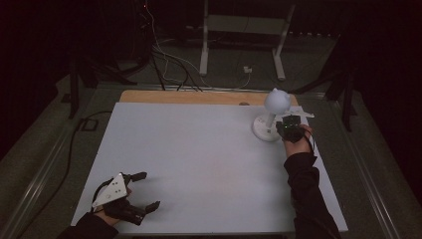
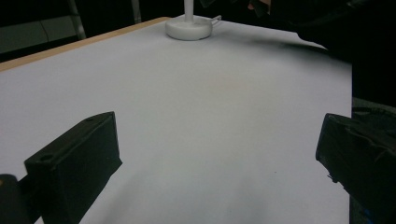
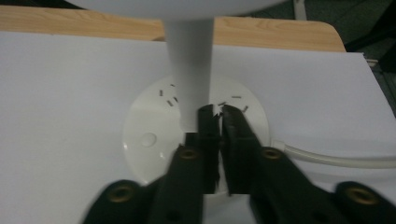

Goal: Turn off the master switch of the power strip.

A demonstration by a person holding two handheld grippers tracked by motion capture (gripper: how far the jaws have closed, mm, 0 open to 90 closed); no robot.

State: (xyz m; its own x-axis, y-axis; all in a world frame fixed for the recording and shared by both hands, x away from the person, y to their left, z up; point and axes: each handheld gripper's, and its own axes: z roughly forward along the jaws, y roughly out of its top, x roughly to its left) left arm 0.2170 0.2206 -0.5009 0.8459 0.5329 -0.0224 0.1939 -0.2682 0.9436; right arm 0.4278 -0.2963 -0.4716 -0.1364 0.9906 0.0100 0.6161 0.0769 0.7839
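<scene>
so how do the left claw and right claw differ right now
The left claw has its jaws spread wide over bare white table, holding nothing; the right claw has its jaws nearly together. The left claw sits at the near left corner, far from the lamp; the right claw is over the lamp's round base. Both are black and hand-held.

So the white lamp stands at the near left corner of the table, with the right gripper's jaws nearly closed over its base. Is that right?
Not quite. The white lamp stands toward the far right of the table, as the high view shows. The rest holds: the right gripper has its jaws nearly closed over the lamp's round base, beside the stem.
</scene>
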